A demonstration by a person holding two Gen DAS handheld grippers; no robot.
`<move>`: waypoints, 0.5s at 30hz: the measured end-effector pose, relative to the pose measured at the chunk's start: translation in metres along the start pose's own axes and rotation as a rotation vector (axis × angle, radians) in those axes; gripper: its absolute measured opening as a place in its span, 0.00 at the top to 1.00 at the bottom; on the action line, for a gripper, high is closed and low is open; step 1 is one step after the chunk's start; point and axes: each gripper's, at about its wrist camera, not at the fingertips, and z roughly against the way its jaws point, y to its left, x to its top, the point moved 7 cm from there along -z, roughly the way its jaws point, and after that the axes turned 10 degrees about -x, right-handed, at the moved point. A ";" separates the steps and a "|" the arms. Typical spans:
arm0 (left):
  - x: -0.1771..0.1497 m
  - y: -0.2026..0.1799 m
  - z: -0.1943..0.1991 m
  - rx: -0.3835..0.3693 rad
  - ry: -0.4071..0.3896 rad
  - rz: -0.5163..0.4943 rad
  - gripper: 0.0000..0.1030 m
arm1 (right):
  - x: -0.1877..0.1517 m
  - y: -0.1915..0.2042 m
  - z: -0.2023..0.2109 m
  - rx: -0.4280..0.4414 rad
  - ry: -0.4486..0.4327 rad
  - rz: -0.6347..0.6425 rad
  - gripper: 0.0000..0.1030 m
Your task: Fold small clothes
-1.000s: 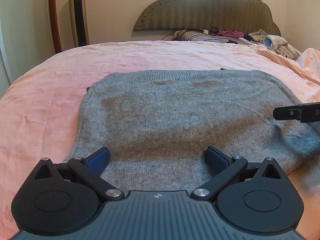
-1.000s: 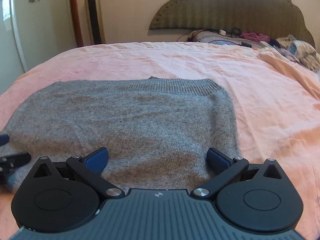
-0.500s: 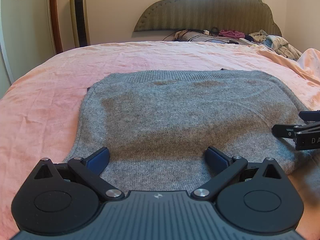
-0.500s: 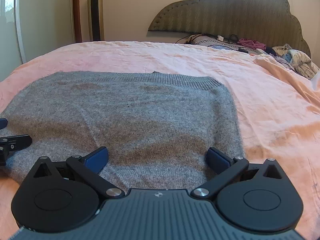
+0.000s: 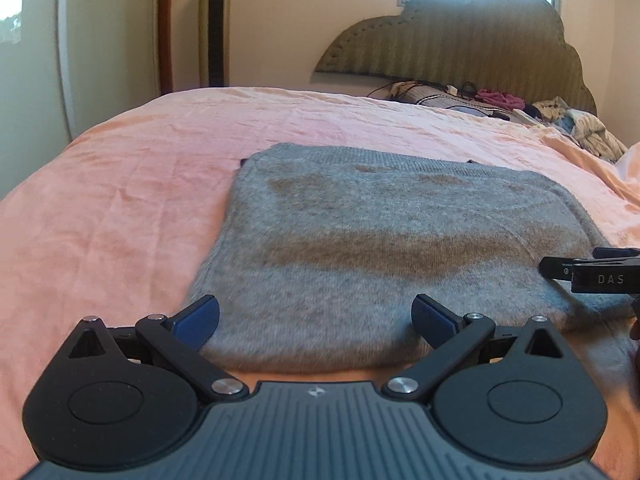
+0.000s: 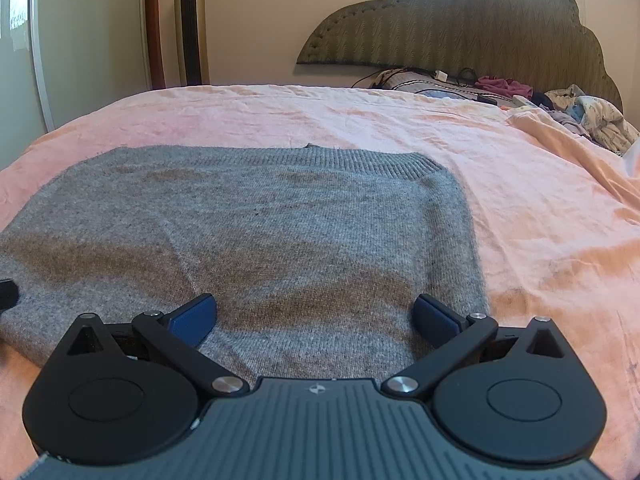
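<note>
1. Left gripper (image 5: pixel 315 317): held low and level at the near edge of the bed, pointing toward the headboard (image 5: pixel 460 40). Jaws spread wide, nothing between them. Blue pads (image 5: pixel 198 316) sit over the near hem of the grey sweater (image 5: pixel 392 240); whether they touch the knit, cannot tell.
2. Right gripper (image 6: pixel 314 317): same low, level pose, aimed the same way. Jaws wide apart, empty. Its pads (image 6: pixel 434 316) lie over the sweater's (image 6: pixel 260 240) near right portion; the right pad is just inside the garment's right edge.
3. Each gripper shows in the other's view: the right one's black finger, lettered "DAS", enters at the right margin of the left view (image 5: pixel 592 276), over the sweater's right side. A dark sliver at the left margin of the right view is probably the left gripper.
4. Sweater: folded into a rough rectangle, lying flat on the pink bedsheet (image 6: pixel 520 200), ribbed band along the far edge. Brownish patches across the knit.
5. No containers in view. Loose heap of clothes (image 6: pixel 592 120) at the head of the bed, right side, well apart from the sweater.
6. Tower fan (image 6: pixel 191 24) stands against the far wall, left of the headboard.
</note>
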 end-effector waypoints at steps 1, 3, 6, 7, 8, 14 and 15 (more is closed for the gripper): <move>-0.004 0.004 0.007 0.002 0.007 0.030 0.00 | 0.000 0.000 0.000 0.001 0.000 -0.001 0.00; -0.014 0.014 0.019 0.000 0.031 0.116 0.00 | 0.000 -0.001 0.001 0.004 -0.001 -0.004 0.00; -0.025 0.025 0.034 -0.047 0.013 0.271 0.00 | 0.000 -0.002 0.001 0.009 -0.002 -0.009 0.00; -0.024 0.027 0.034 -0.075 0.007 0.315 0.00 | 0.000 -0.003 0.001 0.011 -0.003 -0.012 0.00; -0.021 0.030 0.033 -0.117 0.001 0.382 0.00 | 0.000 -0.003 0.001 0.012 -0.003 -0.014 0.00; -0.008 0.047 0.011 -0.339 -0.052 0.785 0.00 | 0.000 -0.003 0.002 0.018 -0.005 -0.021 0.00; -0.007 0.048 0.007 -0.351 -0.059 0.814 0.00 | 0.000 -0.003 0.002 0.019 -0.005 -0.021 0.00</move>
